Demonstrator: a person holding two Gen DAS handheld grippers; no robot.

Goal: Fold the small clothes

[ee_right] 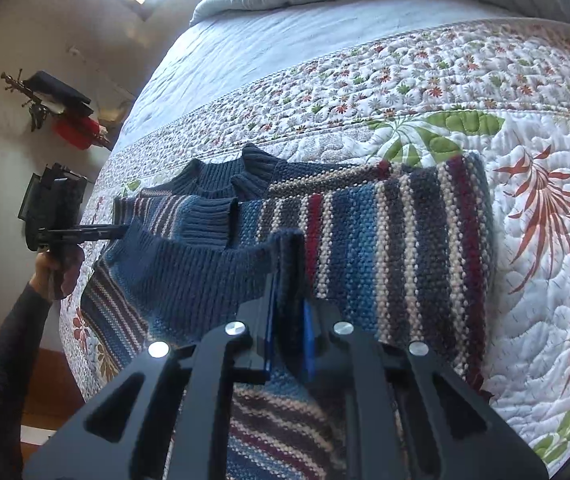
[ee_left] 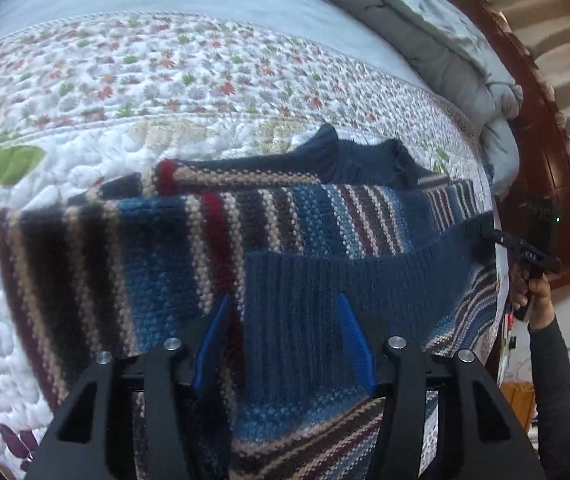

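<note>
Folding the striped sweater (ee_left: 189,240) on the bed quilt (ee_left: 133,92), we carry its ribbed hem (ee_right: 205,276) forward: right tool (ee_right: 290,276) pinches the hem, left tool (ee_left: 283,304) stands open above it. Next we likely release and smooth.

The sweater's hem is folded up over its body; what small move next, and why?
Probably open the right gripper and let go of the blue ribbed hem of the striped knit sweater: the left gripper stands open, and the hem lies over the body on the floral quilt.
</note>
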